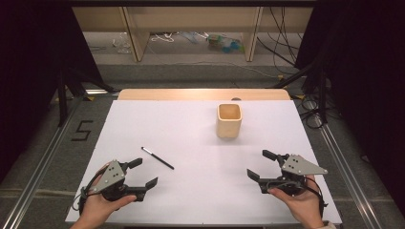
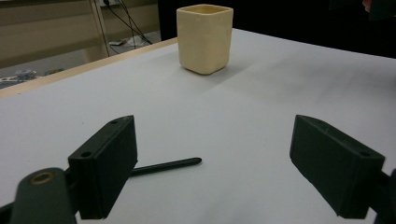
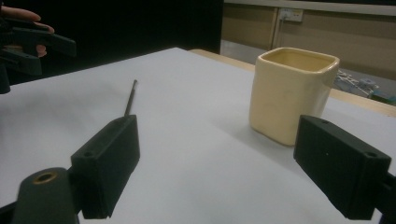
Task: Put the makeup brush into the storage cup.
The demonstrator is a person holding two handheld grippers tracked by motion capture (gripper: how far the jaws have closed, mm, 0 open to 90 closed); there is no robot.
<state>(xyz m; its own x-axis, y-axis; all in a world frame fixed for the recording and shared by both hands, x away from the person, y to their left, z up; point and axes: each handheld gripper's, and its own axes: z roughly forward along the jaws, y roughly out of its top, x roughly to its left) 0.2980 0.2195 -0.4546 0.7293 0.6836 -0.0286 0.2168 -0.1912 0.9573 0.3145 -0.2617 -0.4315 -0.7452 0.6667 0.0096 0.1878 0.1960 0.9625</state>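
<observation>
**Both hands low at the near edge, jaws wide and empty**

The person's left hand (image 1: 102,202) comes in from the bottom of the high view and cups the left gripper (image 1: 143,172) from behind and below, fingers wrapped round its body, the grey three-cornered plate facing up. That gripper lies low over the white desk (image 1: 191,143) near its front left corner and points forward and a little inward. Its jaws stand wide apart with nothing between them (the left gripper view shows bare desk in the gap).

The right hand (image 1: 298,202) mirrors it at the front right: it grasps the right gripper (image 1: 260,164) from beneath, and the gripper is angled inward toward the middle of the desk. Its jaws are also spread to their full width and hold nothing.

The black pen (image 1: 157,158) lies flat on the desk, slanted, just ahead of the left gripper and apart from it. In the left gripper view the pen (image 2: 166,165) runs out from behind the left-hand jaw into the open gap, lying on the surface without touching the pads as far as can be told. In the right gripper view the pen (image 3: 130,99) lies farther off, beyond the left-hand jaw.

The cream square cup (image 1: 229,120) stands upright toward the far right of the desk, well apart from the pen and both grippers.
</observation>
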